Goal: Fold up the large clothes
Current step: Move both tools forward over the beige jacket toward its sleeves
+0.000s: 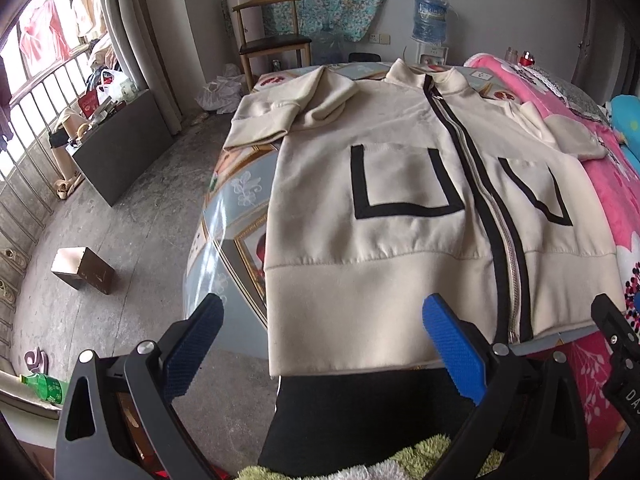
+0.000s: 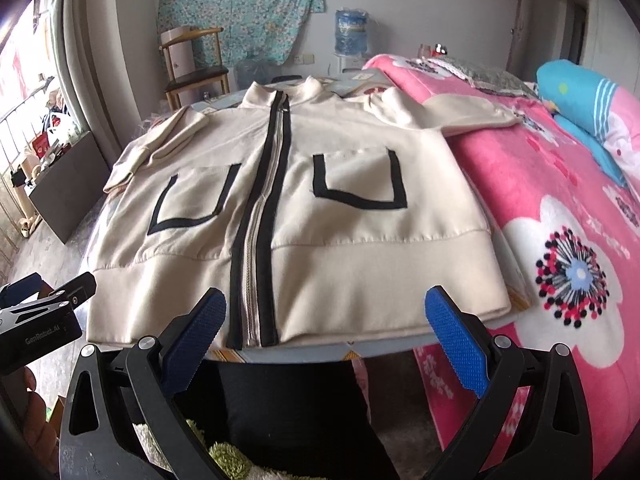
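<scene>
Cream zip jacket [image 1: 400, 184] lying flat and zipped on table [image 1: 232, 216], left gripper [image 1: 324, 344] and right gripper [image 2: 326, 332] hovering wide open, gripping nothing, near hem.

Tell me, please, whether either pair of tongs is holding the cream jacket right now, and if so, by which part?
Nothing is held. The left tongs and the right tongs are both open, just short of the jacket hem.

Cream jacket [image 2: 320, 216] flat before splayed right gripper [image 2: 326, 320]
</scene>
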The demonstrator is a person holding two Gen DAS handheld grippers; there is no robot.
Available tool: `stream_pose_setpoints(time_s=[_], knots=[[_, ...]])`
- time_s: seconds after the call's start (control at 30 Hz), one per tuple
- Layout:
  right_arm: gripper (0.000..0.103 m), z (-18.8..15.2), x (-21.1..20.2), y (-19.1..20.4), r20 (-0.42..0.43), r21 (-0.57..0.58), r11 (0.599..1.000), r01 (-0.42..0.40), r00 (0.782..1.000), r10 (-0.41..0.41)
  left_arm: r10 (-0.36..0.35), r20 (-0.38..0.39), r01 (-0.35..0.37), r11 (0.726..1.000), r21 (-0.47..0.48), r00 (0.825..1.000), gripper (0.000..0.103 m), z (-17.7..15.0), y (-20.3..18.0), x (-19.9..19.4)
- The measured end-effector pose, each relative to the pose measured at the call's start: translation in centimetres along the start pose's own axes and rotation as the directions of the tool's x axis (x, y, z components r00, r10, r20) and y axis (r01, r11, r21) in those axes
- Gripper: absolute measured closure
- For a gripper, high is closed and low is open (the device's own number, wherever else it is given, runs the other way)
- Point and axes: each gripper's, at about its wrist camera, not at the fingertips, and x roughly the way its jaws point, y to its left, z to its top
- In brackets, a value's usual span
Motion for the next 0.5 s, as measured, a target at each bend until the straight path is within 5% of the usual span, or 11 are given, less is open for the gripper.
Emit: stream_pose_setpoints(time_s=[0.2,0.5], knots=[[0.007,4.1,1.0,1.2,0.099,-0.094,0.995,-0.017,0.995,0.026,0.007,0.127,0.005,0.995,-0.100,0.992,0.005,2.5,2.9,0.5],[0.007,9.2,4.3,4.2,0.139,-0.172,0.966,-0.192,0.966,0.216,-0.133,0.258,0.177,0.972,-0.156,0.957,0.005,6.0,7.2,1.2]])
